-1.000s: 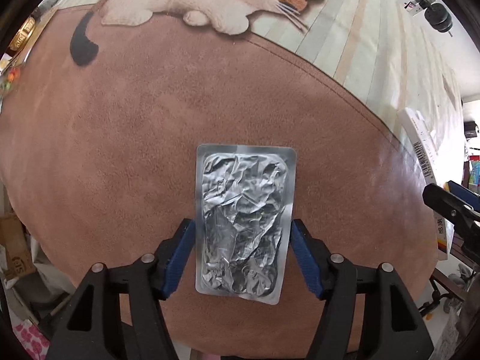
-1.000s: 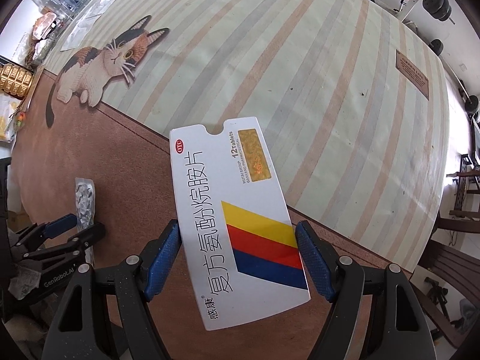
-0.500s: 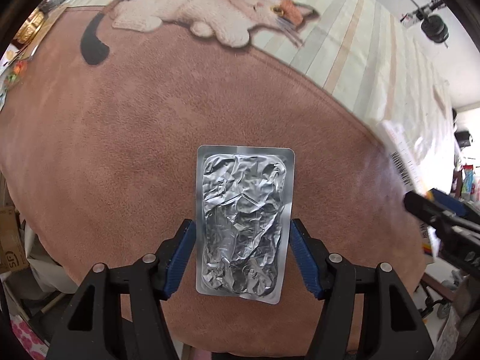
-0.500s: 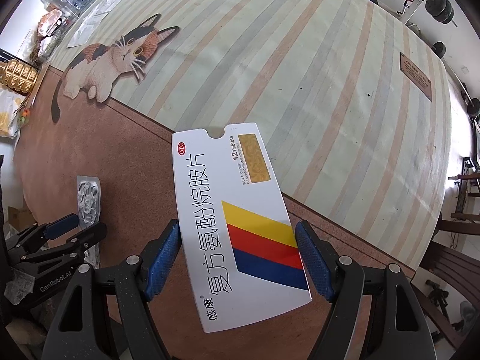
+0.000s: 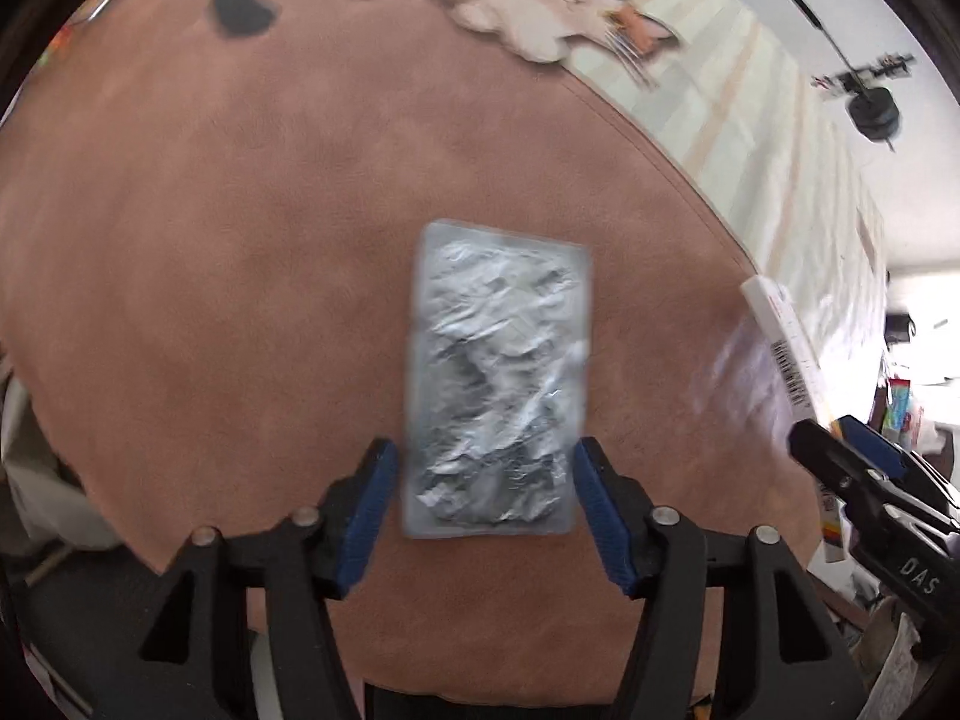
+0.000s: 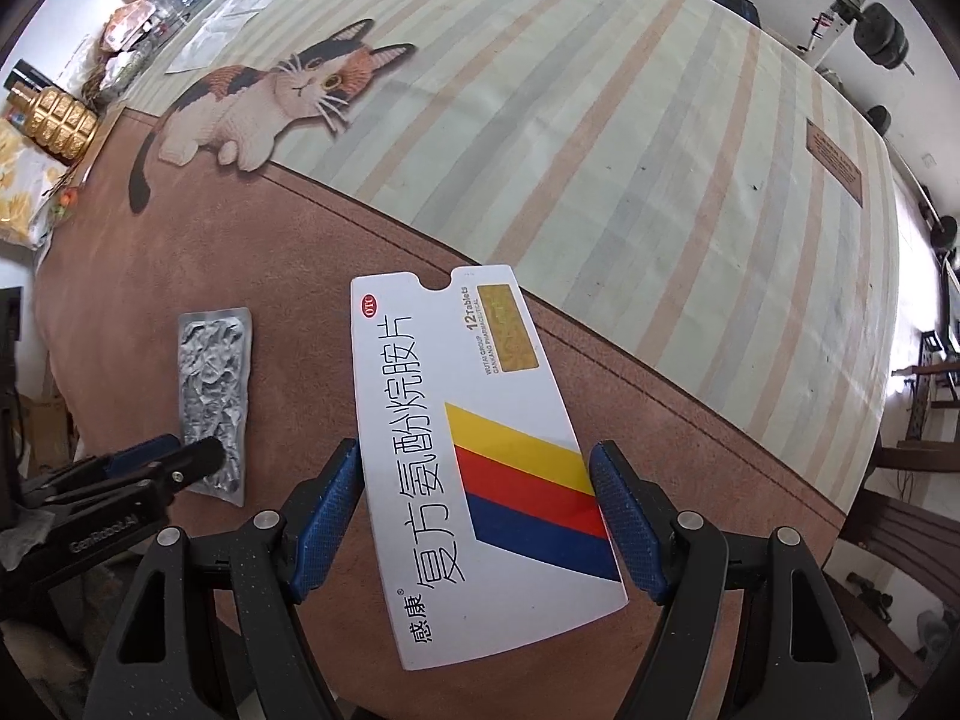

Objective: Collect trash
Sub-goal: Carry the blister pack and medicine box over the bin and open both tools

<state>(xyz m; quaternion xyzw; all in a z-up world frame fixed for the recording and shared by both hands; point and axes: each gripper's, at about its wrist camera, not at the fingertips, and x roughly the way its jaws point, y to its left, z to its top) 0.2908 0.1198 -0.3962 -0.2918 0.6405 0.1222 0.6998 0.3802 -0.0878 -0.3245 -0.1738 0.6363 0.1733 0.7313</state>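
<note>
A crumpled silver foil blister pack [image 5: 495,384] lies between the blue pads of my left gripper [image 5: 485,501], which is shut on its two long edges. The pack also shows in the right wrist view [image 6: 213,402], held over the brown tablecloth. My right gripper [image 6: 477,516] is shut on a flat white medicine box [image 6: 474,450] with yellow, red and blue stripes. That box [image 5: 786,354] and the right gripper's fingers [image 5: 864,474] show at the right edge of the left wrist view.
The table has a brown cloth [image 6: 240,252] at the near side and a striped cloth [image 6: 600,120] with a cat picture [image 6: 264,102] beyond. Bottles, a gold container [image 6: 54,120] and snack bags stand at the far left. A chair [image 6: 912,528] stands at the right.
Both grippers have moved with their loads, and the two now sit closer together. The left wrist view is blurred by motion. Both grips are unchanged.
</note>
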